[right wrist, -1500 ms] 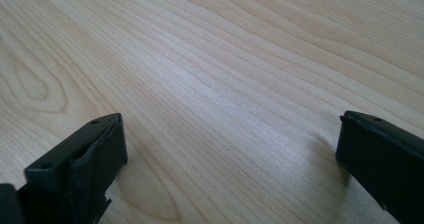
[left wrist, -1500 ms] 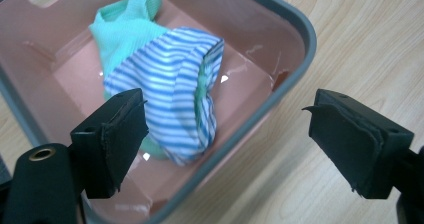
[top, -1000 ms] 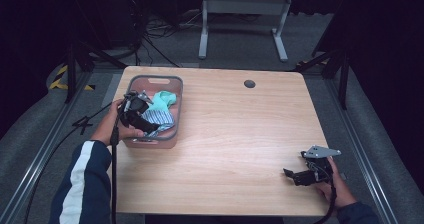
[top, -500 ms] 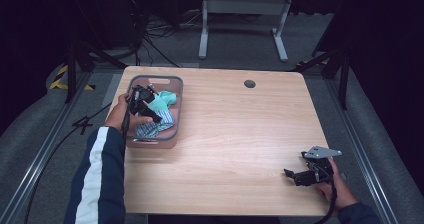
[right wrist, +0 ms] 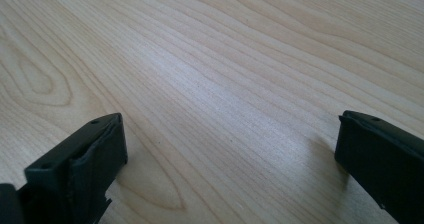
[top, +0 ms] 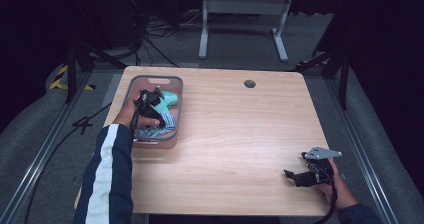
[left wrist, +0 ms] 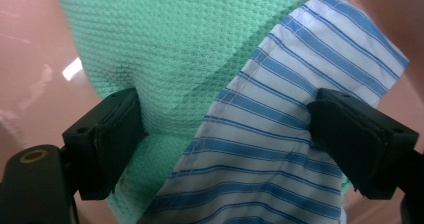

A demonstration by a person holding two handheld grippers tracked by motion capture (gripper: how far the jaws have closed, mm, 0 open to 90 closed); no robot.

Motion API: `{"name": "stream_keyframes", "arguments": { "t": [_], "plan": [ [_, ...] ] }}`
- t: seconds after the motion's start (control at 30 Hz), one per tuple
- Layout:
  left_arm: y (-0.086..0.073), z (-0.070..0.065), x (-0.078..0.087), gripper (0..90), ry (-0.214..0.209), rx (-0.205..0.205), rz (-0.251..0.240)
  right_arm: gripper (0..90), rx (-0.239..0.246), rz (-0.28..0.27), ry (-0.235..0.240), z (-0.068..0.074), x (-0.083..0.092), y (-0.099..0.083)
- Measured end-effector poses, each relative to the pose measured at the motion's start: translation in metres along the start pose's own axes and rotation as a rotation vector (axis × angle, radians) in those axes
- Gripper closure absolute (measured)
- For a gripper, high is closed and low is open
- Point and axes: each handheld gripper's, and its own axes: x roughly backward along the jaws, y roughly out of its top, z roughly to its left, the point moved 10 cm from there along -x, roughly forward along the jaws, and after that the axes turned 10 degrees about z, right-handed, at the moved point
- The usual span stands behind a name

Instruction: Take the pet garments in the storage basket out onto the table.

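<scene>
Green waffle cloth (left wrist: 165, 49) and blue-striped cloth (left wrist: 280, 149) between the left gripper's (left wrist: 225, 134) wide-apart fingers (left wrist: 107, 134), unclamped.

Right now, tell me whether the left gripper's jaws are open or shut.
Open. In the left gripper view the left gripper has its jaws spread wide, straddling the green cloth and the blue-striped cloth in the pink bin.

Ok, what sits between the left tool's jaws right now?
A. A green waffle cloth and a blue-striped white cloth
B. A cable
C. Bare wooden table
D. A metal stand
A: in the left gripper view the left tool straddles the green waffle cloth and the blue-striped cloth in the pink basket, jaws apart.
</scene>
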Motion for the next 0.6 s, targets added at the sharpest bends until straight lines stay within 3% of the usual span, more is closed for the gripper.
{"name": "stream_keyframes", "arguments": {
  "t": [0.2, 0.43, 0.6],
  "plan": [
    [0.0, -0.01, 0.004, 39.6, -0.004, -0.049, -0.015, 0.7, 0.0, 0.0, 0.0, 0.0, 0.0, 0.0],
    [-0.002, -0.015, 0.007, 64.9, -0.013, -0.037, -0.061, 0.6, 0.0, 0.0, 0.0, 0.0, 0.0, 0.0],
    [-0.003, -0.018, 0.011, 71.5, 0.05, -0.054, -0.075, 0.6, 0.0, 0.0, 0.0, 0.0, 0.0, 0.0]
  ]
}}
